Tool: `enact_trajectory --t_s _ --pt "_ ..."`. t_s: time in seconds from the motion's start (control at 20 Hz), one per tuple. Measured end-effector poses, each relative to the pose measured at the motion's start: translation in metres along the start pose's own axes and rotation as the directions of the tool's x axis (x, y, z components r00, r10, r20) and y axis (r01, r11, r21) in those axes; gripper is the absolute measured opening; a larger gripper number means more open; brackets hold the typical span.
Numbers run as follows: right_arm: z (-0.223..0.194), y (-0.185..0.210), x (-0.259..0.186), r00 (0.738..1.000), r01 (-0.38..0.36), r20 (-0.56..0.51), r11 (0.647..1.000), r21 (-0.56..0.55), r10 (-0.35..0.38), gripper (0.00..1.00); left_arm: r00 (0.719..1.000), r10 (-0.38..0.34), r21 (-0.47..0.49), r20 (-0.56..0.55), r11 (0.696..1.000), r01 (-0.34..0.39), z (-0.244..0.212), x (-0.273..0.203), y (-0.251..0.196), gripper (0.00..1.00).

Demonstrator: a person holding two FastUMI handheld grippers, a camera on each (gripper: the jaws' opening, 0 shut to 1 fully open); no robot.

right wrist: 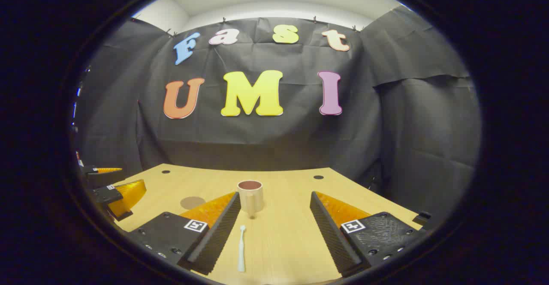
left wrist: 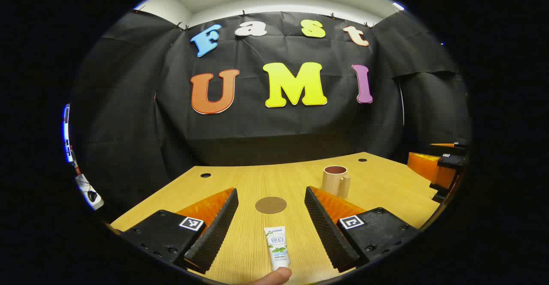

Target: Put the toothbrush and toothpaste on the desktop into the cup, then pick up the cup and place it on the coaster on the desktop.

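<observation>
Two grippers, both spread wide, nothing held. Left gripper [left wrist: 271,229] straddles the toothpaste [left wrist: 276,248] lying flat on the bench [left wrist: 386,190]; coaster [left wrist: 270,205] just beyond, cup [left wrist: 336,180] farther right. Right gripper [right wrist: 272,233]: toothbrush [right wrist: 242,248] flat near its left finger, cup upright ahead.

The left hand-held gripper [left wrist: 270,225] has two long black fingers [left wrist: 214,229] with ridged inner faces, like tiny stairs. Behind each finger sits an orange part and a black block with small screws. Each block carries a white square sticker with a black pattern. The right hand-held gripper [right wrist: 270,229] looks the same: black ridged fingers [right wrist: 330,233], orange parts, black blocks with screws and white square stickers. Its right block has a bumpy top.
</observation>
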State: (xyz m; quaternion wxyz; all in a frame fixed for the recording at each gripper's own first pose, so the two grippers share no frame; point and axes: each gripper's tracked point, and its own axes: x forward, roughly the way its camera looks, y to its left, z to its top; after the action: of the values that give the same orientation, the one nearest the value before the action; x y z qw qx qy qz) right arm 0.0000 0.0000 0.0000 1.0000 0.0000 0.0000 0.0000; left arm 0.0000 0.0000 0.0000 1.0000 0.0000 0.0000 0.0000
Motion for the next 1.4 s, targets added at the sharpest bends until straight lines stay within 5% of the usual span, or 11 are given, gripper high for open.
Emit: enact_trajectory --t_s 0.85,1.2,1.4 --pt "-0.010 0.004 0.000 1.000 -0.005 -0.021 0.999 -0.044 0.004 0.96 0.998 0.046 -0.002 0.040 0.999 -0.046 0.009 -0.008 0.015 0.98" --pt "-0.059 0.020 0.020 0.990 -0.044 -0.135 0.996 -0.073 0.034 0.96 0.999 0.044 -0.001 0.014 0.999 -0.044 -0.006 -0.006 0.013 0.98" --pt "-0.110 0.038 0.043 0.958 -0.100 -0.277 0.993 -0.062 0.079 0.93 0.999 0.039 0.003 0.000 0.999 -0.039 -0.017 -0.003 0.013 0.99"
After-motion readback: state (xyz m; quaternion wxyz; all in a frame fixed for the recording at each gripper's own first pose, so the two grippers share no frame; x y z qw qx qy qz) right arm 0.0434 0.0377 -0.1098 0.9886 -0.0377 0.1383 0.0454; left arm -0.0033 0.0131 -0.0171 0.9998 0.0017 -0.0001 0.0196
